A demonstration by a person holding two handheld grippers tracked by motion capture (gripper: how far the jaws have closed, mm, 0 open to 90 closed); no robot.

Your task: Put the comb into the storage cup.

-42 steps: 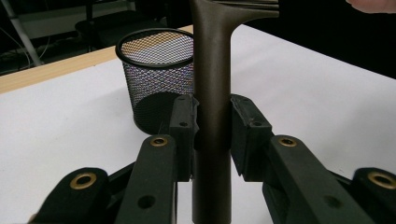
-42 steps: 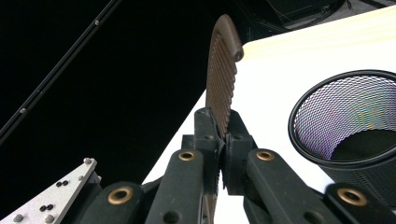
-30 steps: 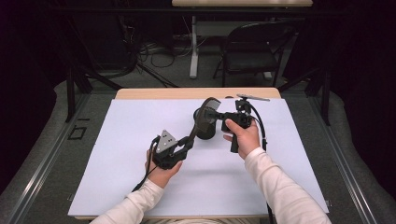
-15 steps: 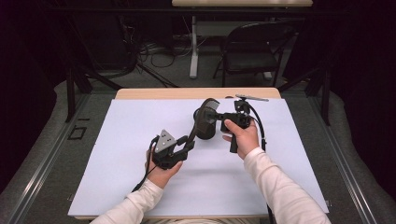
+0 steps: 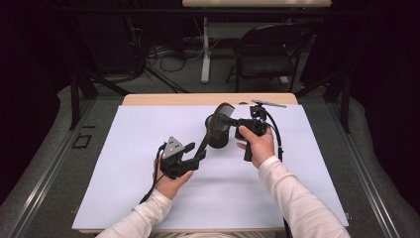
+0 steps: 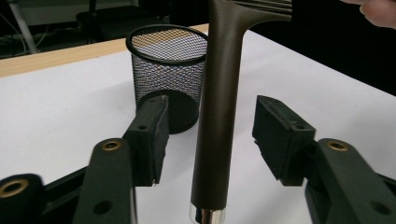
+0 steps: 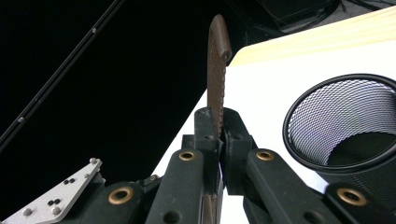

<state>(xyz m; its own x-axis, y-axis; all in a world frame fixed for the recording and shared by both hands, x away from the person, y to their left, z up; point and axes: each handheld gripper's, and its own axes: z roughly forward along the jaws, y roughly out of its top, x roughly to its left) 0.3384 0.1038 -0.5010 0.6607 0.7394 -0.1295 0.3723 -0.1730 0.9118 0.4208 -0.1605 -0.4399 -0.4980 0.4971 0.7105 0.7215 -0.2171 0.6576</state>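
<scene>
A brown comb [image 6: 217,116] with a long handle hangs over the white table, head up. My right gripper [image 7: 219,140] is shut on its toothed head [image 7: 217,70]; in the high view this gripper [image 5: 229,121] points left, above the cup. The left gripper [image 6: 217,135] stands open around the handle, and its pads [image 6: 154,135] are clear of the handle on both sides. Its jaws have just been opening, with the handle still between them. In the high view the left gripper [image 5: 198,157] sits low at the handle's end [image 5: 203,146]. A black mesh cup [image 6: 168,84] stands upright just behind.
The white sheet [image 5: 124,163] covers most of the wooden table [image 5: 163,99], whose far edge shows bare. The mesh cup [image 5: 219,133] stands mid-table under the right gripper. A black chair [image 5: 267,54] and cables lie on the floor beyond.
The left gripper's jaws have spread apart from the comb's handle. Both hands and the comb have stayed where they were.
</scene>
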